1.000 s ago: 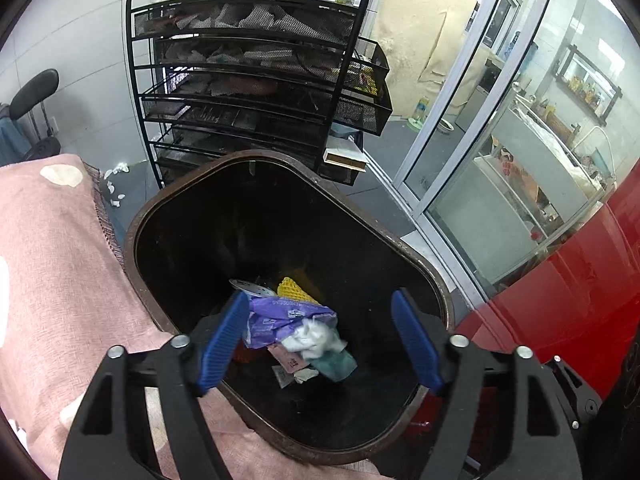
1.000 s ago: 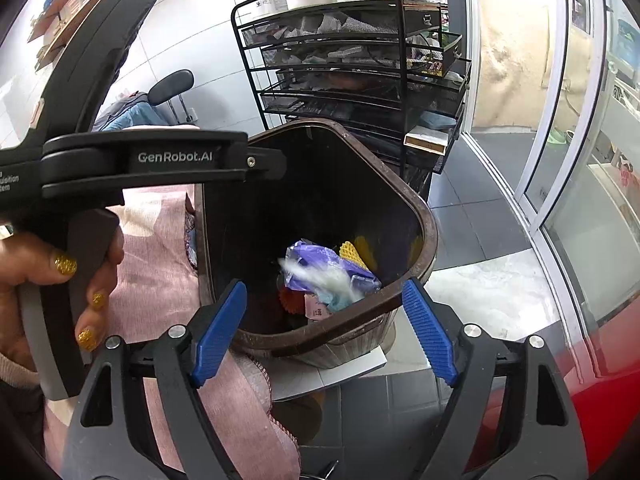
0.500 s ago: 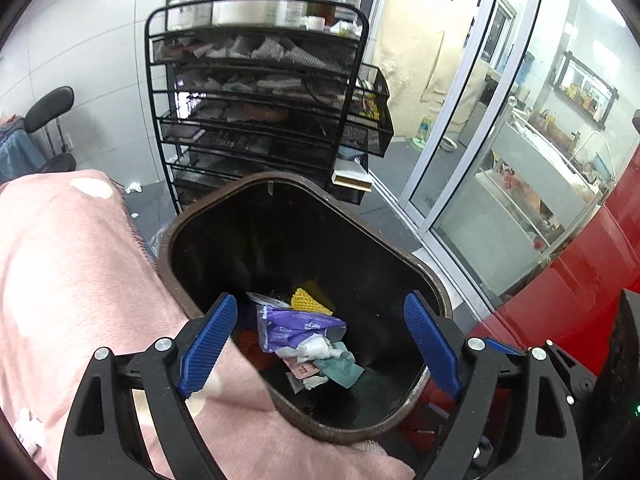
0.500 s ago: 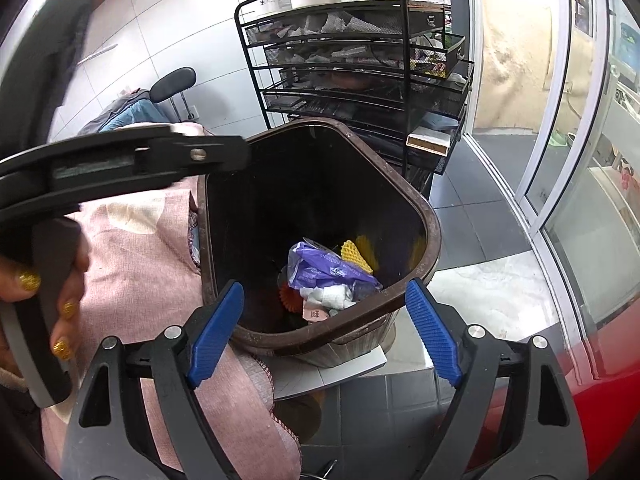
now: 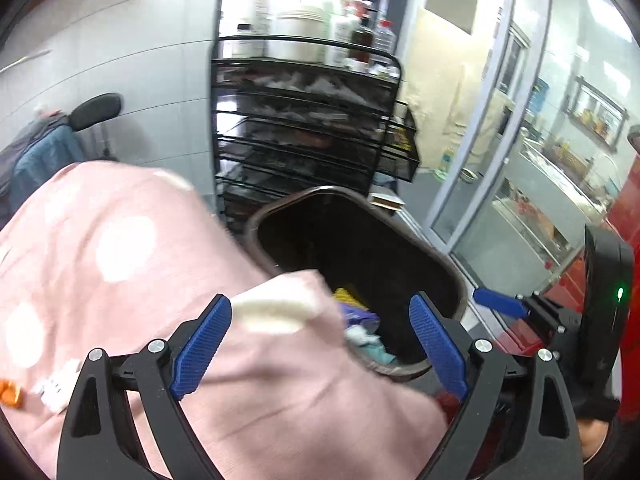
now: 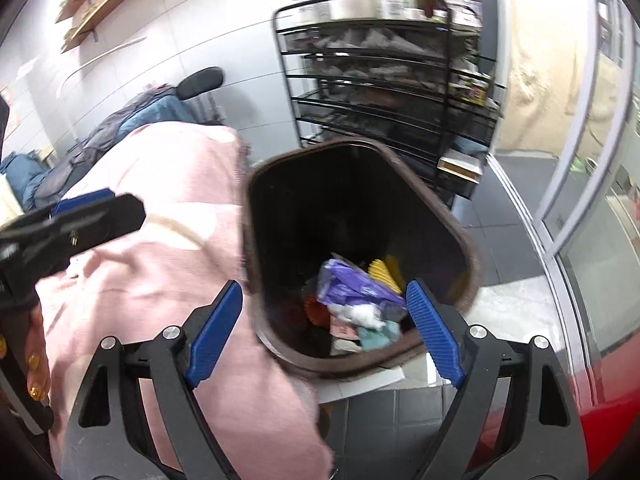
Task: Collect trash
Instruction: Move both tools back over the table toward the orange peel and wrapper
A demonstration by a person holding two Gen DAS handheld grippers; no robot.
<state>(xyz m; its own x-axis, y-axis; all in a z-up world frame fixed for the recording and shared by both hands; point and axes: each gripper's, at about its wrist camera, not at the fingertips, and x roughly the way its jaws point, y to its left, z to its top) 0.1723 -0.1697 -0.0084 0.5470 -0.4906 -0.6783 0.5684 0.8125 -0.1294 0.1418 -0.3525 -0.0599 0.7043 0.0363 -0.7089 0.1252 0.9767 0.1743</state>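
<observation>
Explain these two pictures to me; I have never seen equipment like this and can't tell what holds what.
No robot here: a person holds a hand-held gripper in each hand, each with a camera looking along its blue fingers. One picture looks past the left gripper, whose jaws are opening with nothing gripped. The other looks past the right gripper, open and empty. Both face a brown trash bin holding a purple wrapper and other scraps, beside a pink blanket. A black wire rack stands behind.

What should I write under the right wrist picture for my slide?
Open right gripper hovers over a brown bin holding a purple wrapper, beside a pink blanket.
</observation>
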